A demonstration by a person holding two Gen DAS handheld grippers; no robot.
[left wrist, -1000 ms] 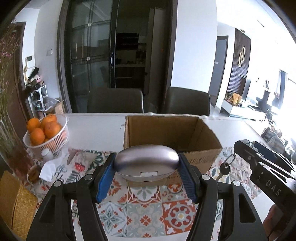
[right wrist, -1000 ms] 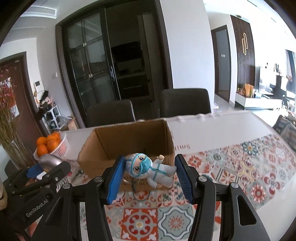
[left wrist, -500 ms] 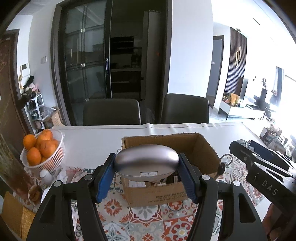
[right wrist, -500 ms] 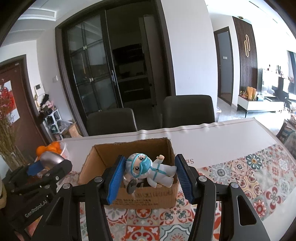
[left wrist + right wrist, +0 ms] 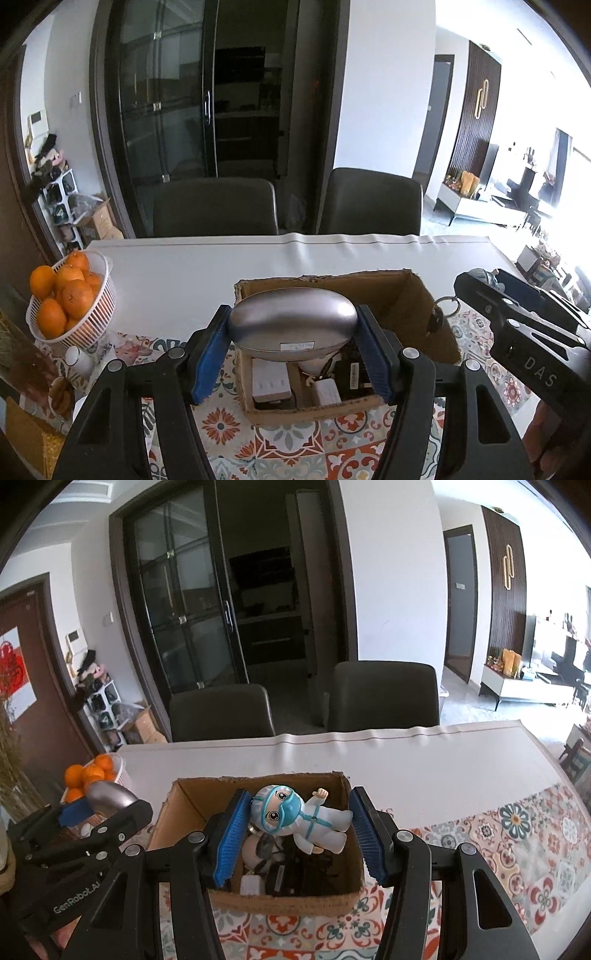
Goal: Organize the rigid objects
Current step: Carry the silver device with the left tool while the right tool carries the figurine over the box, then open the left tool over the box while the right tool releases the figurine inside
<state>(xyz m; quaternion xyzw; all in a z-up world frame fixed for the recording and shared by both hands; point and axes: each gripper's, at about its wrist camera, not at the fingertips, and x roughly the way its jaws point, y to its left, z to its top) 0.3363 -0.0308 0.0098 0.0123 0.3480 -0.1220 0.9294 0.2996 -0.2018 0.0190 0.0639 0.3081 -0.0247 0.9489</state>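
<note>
My left gripper [image 5: 293, 350] is shut on a silver oval case [image 5: 293, 326] and holds it above the near left part of an open cardboard box [image 5: 417, 295]. My right gripper [image 5: 301, 830] is shut on a small doll in a white suit with blue goggles [image 5: 299, 818], held above the same box [image 5: 184, 805]. A key ring [image 5: 447, 306] hangs from the doll. The box holds white adapters [image 5: 269, 382] and dark items [image 5: 291, 871].
A white basket of oranges [image 5: 68, 299] stands at the left on the table. A patterned mat [image 5: 535, 834] covers the near part of the table; a white cloth [image 5: 207, 266] covers the far part. Two dark chairs [image 5: 214, 210] stand behind the table.
Both grippers have risen and moved over the box with their objects held. The box's inside and its contents have come into view.
</note>
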